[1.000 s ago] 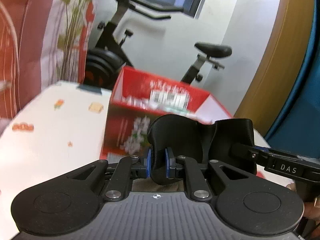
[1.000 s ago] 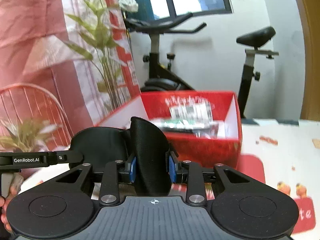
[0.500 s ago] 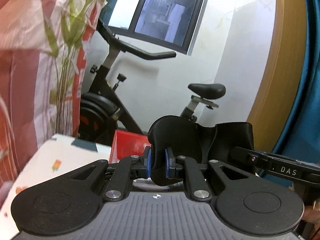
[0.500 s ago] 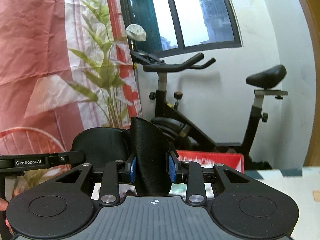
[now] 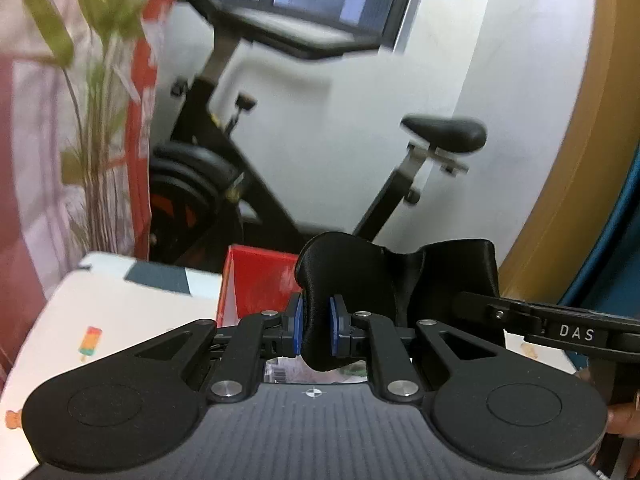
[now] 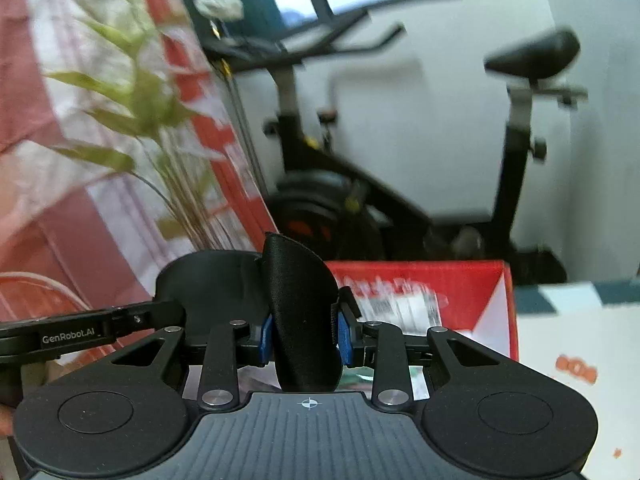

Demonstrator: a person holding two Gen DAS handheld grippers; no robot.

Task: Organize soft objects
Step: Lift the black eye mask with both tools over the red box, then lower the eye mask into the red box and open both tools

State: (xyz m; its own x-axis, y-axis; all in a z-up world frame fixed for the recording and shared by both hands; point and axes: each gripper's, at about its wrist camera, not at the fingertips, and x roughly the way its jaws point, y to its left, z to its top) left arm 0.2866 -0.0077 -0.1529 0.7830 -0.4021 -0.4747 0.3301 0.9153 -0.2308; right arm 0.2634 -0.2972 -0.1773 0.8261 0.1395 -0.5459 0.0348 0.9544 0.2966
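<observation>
Both the left claw (image 5: 316, 330) and right claw (image 6: 305, 338) pinch one matte black, curved soft piece (image 5: 344, 276).

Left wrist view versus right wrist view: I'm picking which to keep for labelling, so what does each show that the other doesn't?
Only the left wrist view shows the curved tan panel and the popsicle print on the tablecloth. Only the right wrist view shows the red wire chair and the box's printed label. Both show the black fabric piece clamped in each gripper's jaws, the red box, the exercise bike and the plant.
</observation>
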